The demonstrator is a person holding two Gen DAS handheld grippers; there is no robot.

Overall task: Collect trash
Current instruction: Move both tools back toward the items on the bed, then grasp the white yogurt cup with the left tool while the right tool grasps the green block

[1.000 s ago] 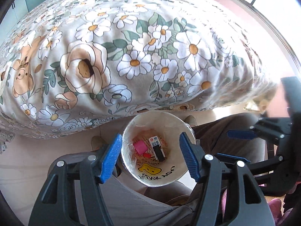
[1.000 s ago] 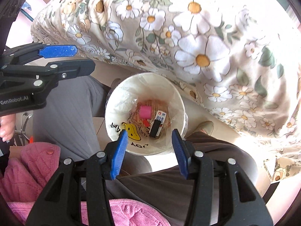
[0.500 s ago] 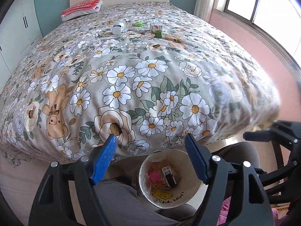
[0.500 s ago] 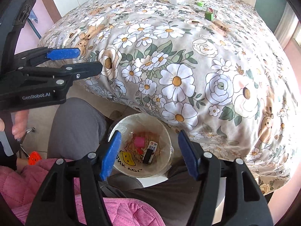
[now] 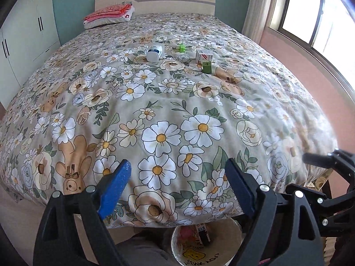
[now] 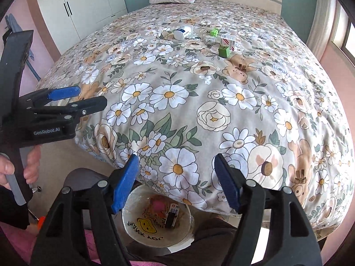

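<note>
Both views now take in the whole bed, where a second ago the bin filled them. Left gripper (image 5: 177, 184): blue-padded jaws wide and opening, nothing between them. Right gripper (image 6: 176, 181): jaws moderately apart, opening, empty too.

Round white paper bin with a yellow face print (image 6: 156, 217) sits low between the person's grey-trousered knees (image 6: 221, 237), hard against the foot of the bed; likely kept there so drops are short. It holds a pink block and a small dark carton.

Floral quilted bed (image 5: 168, 110) carries the remaining trash, well apart from both grippers: white plastic bottle on its side (image 5: 154, 52), small green cube (image 5: 182, 48), red-and-white carton (image 5: 204, 56), larger green cube (image 5: 207, 66) touching it. Folded pink bedding (image 5: 108, 15) lies at the headboard.

Judgement: empty, spreading jaws suit a reach for the next piece.
</note>
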